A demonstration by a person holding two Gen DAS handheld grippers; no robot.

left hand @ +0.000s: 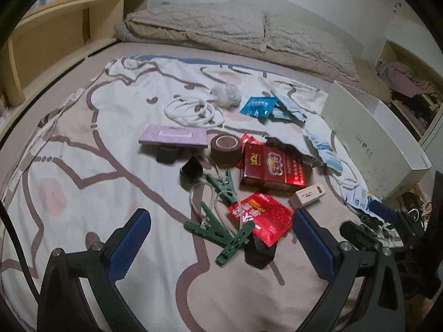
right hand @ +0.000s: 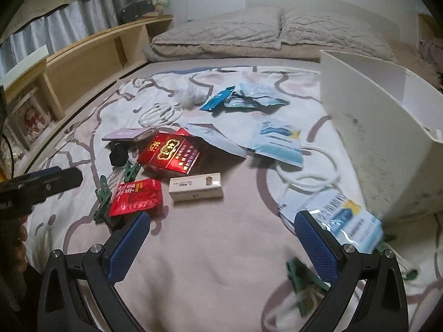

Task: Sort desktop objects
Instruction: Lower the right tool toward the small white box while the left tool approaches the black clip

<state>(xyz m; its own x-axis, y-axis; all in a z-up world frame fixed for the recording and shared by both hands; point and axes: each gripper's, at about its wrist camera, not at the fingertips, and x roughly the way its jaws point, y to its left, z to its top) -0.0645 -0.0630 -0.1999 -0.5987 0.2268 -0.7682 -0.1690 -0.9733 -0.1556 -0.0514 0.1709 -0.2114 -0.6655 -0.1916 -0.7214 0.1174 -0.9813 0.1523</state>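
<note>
Small objects lie scattered on a patterned bed sheet. My left gripper point(left hand: 221, 222) is open, hovering just short of green clothes pegs point(left hand: 221, 232), a red foil sachet point(left hand: 260, 217) and a black block point(left hand: 260, 253). Beyond them sit a red box point(left hand: 272, 166), a brown tape roll point(left hand: 224, 150), a lilac booklet point(left hand: 174, 135), a white cable coil point(left hand: 193, 110) and blue packets point(left hand: 259, 106). My right gripper point(right hand: 221, 222) is open over bare sheet, with a small white box point(right hand: 196, 186) ahead, the red sachet point(right hand: 135, 196) to its left and a printed packet point(right hand: 346, 221) at its right finger.
A white open bin point(right hand: 382, 127) stands on the bed at the right. Folded beige bedding point(left hand: 235, 30) lies at the head. A wooden shelf point(right hand: 91, 52) runs along the left. A second cable coil point(right hand: 310, 166) and a green peg point(right hand: 301, 274) lie near the right gripper.
</note>
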